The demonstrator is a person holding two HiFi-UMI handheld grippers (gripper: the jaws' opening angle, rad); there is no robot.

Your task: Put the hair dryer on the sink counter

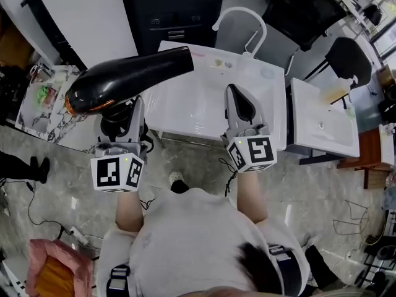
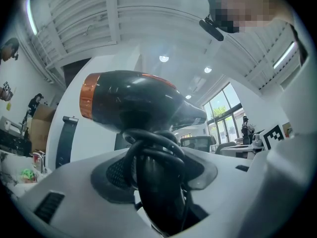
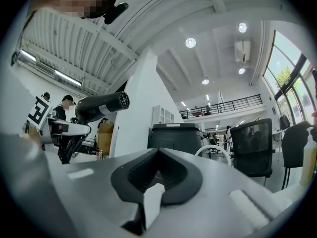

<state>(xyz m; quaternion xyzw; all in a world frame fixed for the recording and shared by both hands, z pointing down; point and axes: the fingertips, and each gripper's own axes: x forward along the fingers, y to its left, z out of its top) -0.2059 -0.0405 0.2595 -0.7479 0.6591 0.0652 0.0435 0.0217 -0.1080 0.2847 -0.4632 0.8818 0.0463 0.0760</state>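
Pickup's done: left gripper (image 1: 119, 119) jaws clamped on the hair dryer (image 1: 124, 79) handle w/ cord (image 2: 148, 143) wound round it. The hair dryer is up in the air just left of the sink counter (image 1: 185, 113), nozzle reaching over its left rear corner. Right gripper (image 1: 240, 107) is over the sink counter front, jaws together, empty; still to do imo: move hair dryer over sink counter, set down, release.
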